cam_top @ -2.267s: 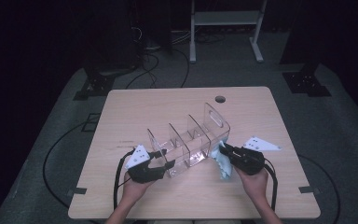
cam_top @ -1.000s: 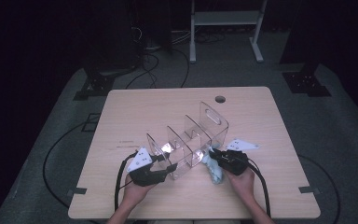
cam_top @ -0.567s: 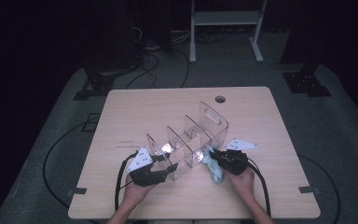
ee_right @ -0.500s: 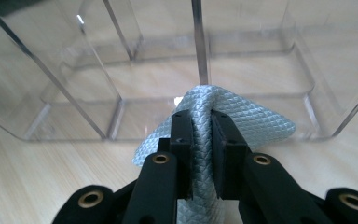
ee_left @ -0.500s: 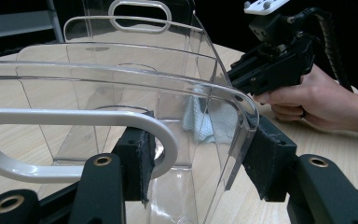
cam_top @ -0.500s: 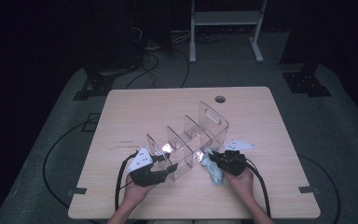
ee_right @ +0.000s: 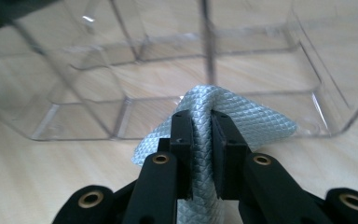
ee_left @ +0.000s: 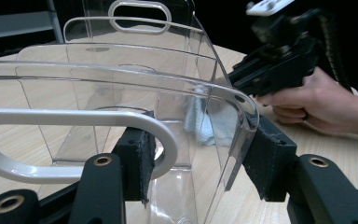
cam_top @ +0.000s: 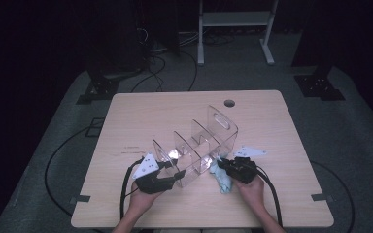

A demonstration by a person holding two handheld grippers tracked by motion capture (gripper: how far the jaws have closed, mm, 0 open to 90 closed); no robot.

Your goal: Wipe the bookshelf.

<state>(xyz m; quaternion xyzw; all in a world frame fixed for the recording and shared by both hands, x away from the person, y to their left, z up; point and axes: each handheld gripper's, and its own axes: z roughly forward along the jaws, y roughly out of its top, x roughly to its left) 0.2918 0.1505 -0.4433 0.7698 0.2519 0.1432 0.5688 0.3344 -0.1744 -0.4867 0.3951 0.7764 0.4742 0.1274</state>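
Both claws are busy: the left claw [cam_top: 174, 175] is clamped partway closed across the near end wall of the clear plastic divided organiser rack [cam_top: 199, 145], one pad inside by the white-rimmed handle slot and one on the outside edge, while the right claw [ee_right: 200, 135] is pinched nearly shut on a bunched pale blue waffle-weave cloth [ee_right: 223, 121]. That rack stands on the light wooden bench [cam_top: 141, 116], towards the person's side, and the cloth is pressed against its right-hand outer wall low down, near the bench surface. To my eye this is a wiping job, and doing it well means keeping the left grip firm so the light rack does not skid or tip, and dragging the cloth flat along the wall in steady strokes rather than dabbing; the cloth looks folded to a narrow ridge, so more of it should meet the plastic. Counting up: one rack, whose upright panels I make five from the high view, though they are hard to tell apart; two handle slots, one at each end; one cloth; two claws.
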